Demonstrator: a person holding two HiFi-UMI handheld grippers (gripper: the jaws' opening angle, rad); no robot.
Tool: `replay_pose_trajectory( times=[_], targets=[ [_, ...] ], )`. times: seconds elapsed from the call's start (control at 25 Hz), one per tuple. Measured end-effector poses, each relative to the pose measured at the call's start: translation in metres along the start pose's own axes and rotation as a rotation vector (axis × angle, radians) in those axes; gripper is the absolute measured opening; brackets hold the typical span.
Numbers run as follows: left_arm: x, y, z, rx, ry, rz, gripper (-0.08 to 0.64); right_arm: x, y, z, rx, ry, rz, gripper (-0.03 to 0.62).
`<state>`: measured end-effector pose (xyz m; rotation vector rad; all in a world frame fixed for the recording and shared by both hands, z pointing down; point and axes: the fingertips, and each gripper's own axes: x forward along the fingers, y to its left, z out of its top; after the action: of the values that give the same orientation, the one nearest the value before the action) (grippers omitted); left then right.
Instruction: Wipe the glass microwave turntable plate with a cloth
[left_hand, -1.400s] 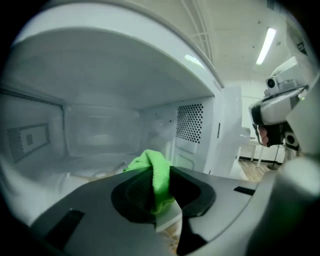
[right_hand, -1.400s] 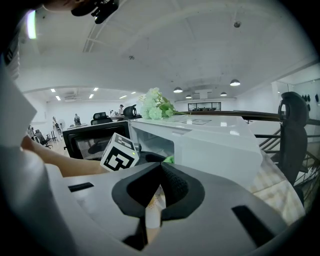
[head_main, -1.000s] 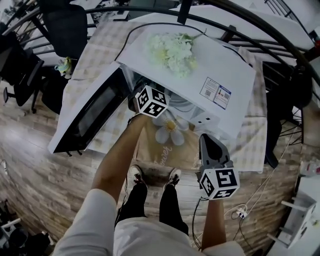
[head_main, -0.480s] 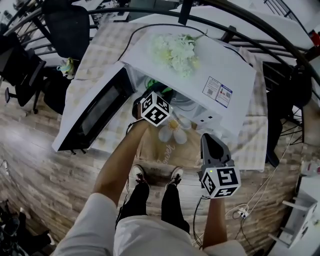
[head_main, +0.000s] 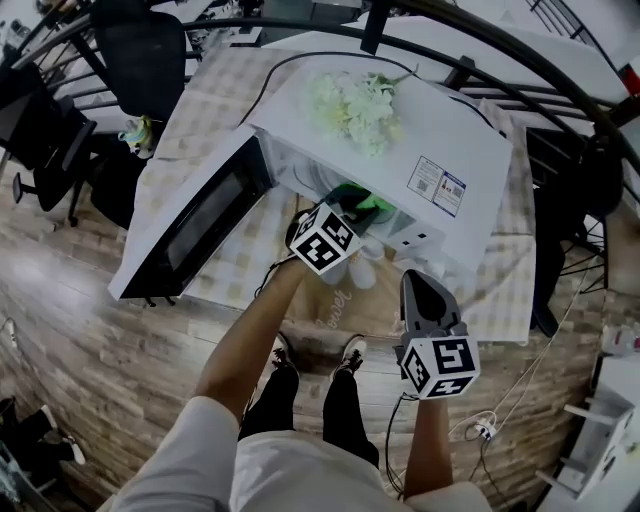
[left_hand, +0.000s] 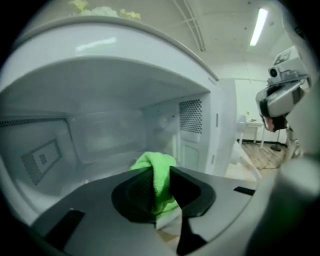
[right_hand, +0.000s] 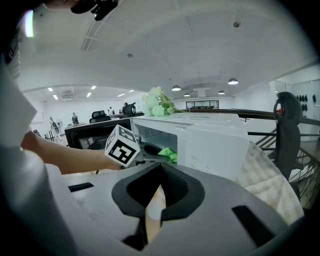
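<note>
A white microwave (head_main: 430, 140) stands on the table with its door (head_main: 190, 225) swung open to the left. My left gripper (head_main: 350, 212) reaches into the mouth of the cavity and is shut on a green cloth (head_main: 364, 204). In the left gripper view the cloth (left_hand: 156, 167) bulges out between the jaws of the left gripper (left_hand: 160, 176), with the blurry white cavity (left_hand: 105, 135) behind it. The glass plate is not clearly visible; the gripper body hides the cavity floor. My right gripper (head_main: 416, 285) hangs below the microwave's front right, shut and empty (right_hand: 160, 170).
White artificial flowers (head_main: 355, 100) lie on the microwave's top. A checked tablecloth (head_main: 200, 110) covers the table, with a daisy-print mat (head_main: 345, 290) at its near edge. Black chairs (head_main: 130, 50) stand at the left, and a curved dark railing (head_main: 560, 70) runs behind.
My left gripper has swung right and turned, bringing the green cloth into view at the cavity's mouth. The right gripper has stayed almost still.
</note>
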<state>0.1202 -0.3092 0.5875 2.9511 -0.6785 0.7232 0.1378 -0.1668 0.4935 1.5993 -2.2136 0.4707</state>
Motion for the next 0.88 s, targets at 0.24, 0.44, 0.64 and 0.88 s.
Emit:
replay_pose_trajectory(
  times=[0.24,0.44,0.64,0.88],
  targets=[
    [-0.002,0.112,-0.004,0.117,0.066,0.446,0.094,-0.002,-0.007,-0.008,0.000,0.020,-0.014,0.014],
    [0.029,0.141,-0.024,0.114,0.186,0.444,0.095,-0.004,-0.011,-0.007,-0.027,0.025,-0.019,0.014],
    [0.057,0.088,-0.003,0.236,0.159,0.253,0.095,-0.005,-0.011,-0.010,-0.033,0.029,-0.007,0.014],
    [0.062,0.039,-0.003,0.315,0.157,0.105,0.094,-0.005,-0.007,-0.002,-0.031,0.020,-0.002,0.014]
  ],
)
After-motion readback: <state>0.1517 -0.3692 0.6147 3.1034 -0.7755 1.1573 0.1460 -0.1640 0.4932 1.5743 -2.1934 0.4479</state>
